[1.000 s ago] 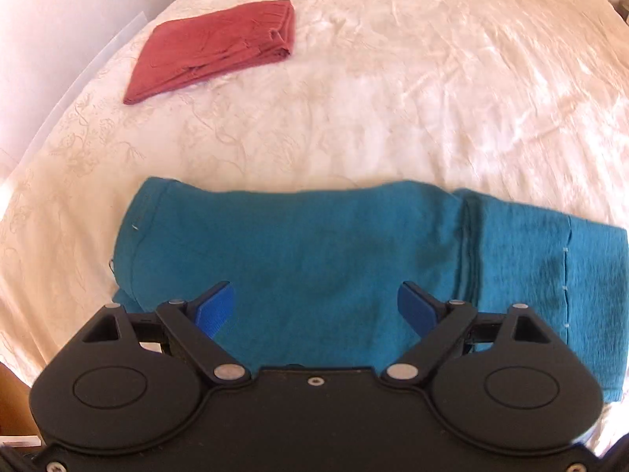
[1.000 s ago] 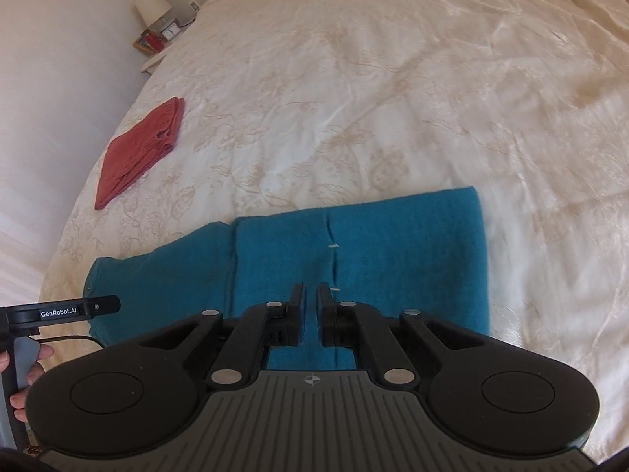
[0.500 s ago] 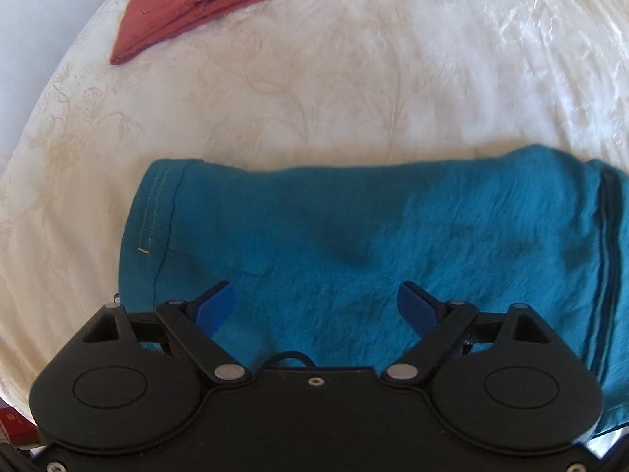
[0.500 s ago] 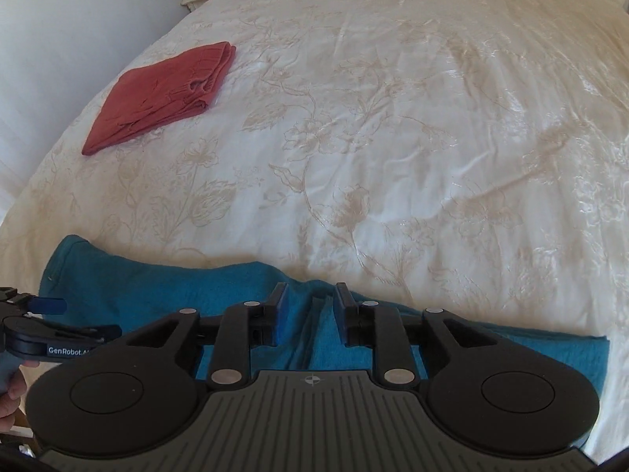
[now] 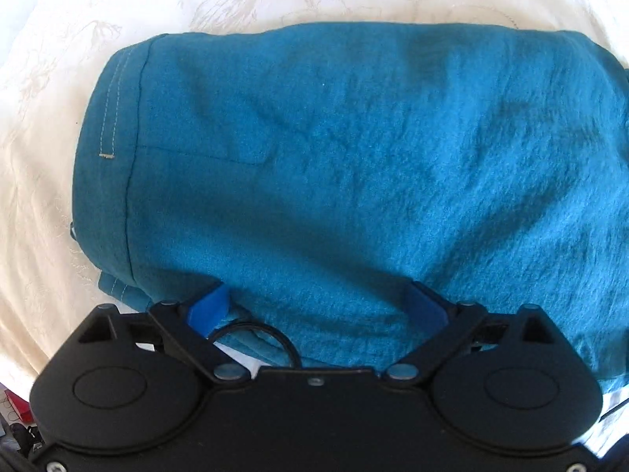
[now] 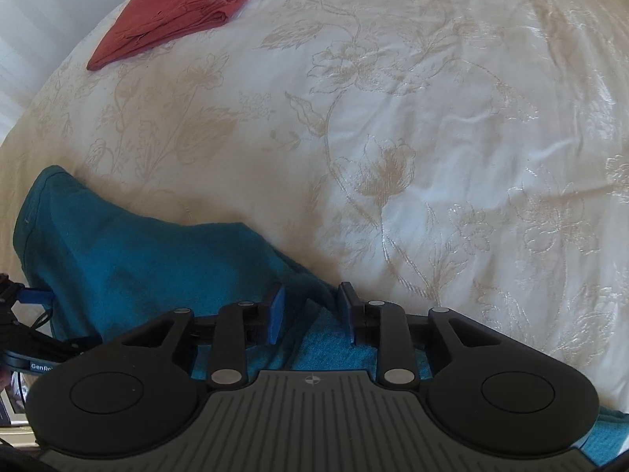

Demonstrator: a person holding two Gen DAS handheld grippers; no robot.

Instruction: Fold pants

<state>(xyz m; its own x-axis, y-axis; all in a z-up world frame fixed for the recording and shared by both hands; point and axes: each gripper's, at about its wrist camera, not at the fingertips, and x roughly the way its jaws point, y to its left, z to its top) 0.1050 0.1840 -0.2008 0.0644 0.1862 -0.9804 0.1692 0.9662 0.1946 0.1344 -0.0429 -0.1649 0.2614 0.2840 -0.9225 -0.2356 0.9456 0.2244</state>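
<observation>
Teal cloth — the pants [image 5: 354, 165] lie already folded into a long band on the cream bedspread [image 6: 432, 137], right under both tools. The left gripper [image 5: 320, 306] hangs spread wide over one end; the right gripper [image 6: 310, 310] stands part-open, astride a raised ridge, not clamped. Another fold or two looks due — a red garment [image 6: 184, 11] sits far ahead, finished.

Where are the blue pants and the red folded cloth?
blue pants [image 5: 354, 149]: left wrist view, middle of the fabric.
red folded cloth [image 6: 181, 11]: right wrist view, centre of its top layer.
</observation>
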